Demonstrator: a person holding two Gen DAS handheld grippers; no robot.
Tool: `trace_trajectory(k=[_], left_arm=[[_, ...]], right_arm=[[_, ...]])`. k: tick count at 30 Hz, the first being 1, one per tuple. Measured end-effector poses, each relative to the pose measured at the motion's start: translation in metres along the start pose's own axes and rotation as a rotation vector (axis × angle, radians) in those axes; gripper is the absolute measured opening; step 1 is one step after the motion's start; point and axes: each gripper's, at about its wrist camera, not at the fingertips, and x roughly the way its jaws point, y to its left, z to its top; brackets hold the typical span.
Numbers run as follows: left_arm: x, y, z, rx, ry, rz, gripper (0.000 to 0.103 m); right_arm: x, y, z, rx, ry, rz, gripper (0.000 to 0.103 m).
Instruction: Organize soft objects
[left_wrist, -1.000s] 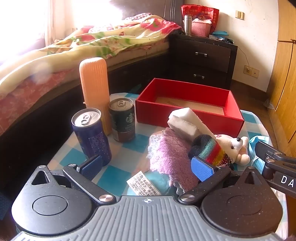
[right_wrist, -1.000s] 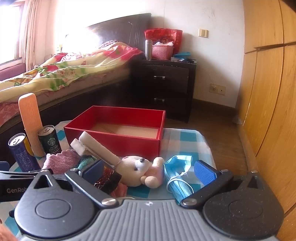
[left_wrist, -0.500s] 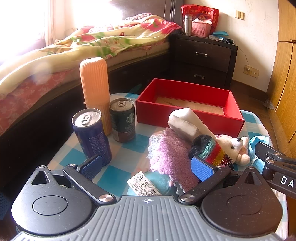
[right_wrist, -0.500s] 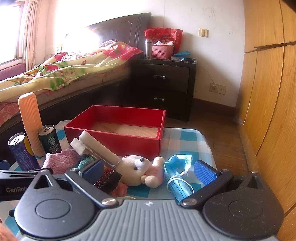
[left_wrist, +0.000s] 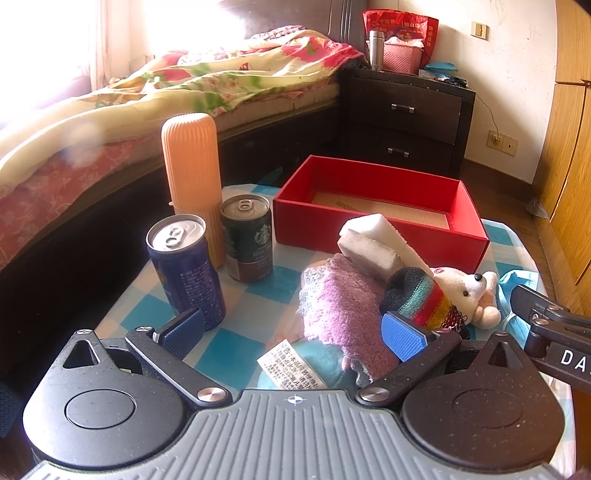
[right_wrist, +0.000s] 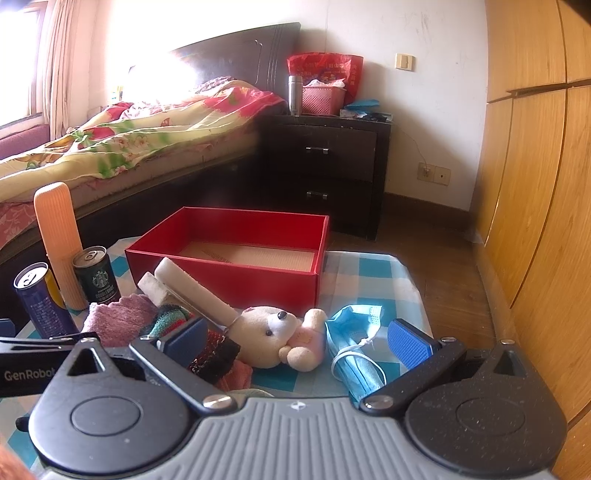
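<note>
Nothing has visibly moved since the earlier frames: both the left claw (left_wrist: 291, 334) and the right claw (right_wrist: 297, 341) hang wide open and empty over the worktop (left_wrist: 258, 295), and the red box (left_wrist: 380, 206) behind the soft pile holds nothing. The toy bear (right_wrist: 275, 334), purple cloth (left_wrist: 340, 302), striped sock (left_wrist: 417, 295) and white sponges (left_wrist: 373, 242) lie tangled, touching one another. A pinch on one would likely drag its neighbours, and a leftward sweep could topple the cans (left_wrist: 184, 266).

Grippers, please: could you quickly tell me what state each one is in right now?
Left gripper: open, holding nothing.
Right gripper: open, holding nothing.
</note>
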Motion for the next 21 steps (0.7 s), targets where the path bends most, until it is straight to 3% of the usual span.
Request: trace_trajectory(k=[13,17,21], left_arm=[[-0.001,0.032,-0.006,0.019,0.016,0.020,0.098],[0.004,0.048,-0.006,0.000,0.062,0.034,0.098],[0.005,0.048,-0.006,0.005,0.058,-0.002,0.098]], right_arm=[[-0.004,-0.005,-0.010,-0.043,0.053,0.055,0.085],[0.000,-0.007,-0.012,-0.037,0.084,0.062,0.085],[0.001,-0.004,-0.011,-0.047,0.086,0.073,0.085]])
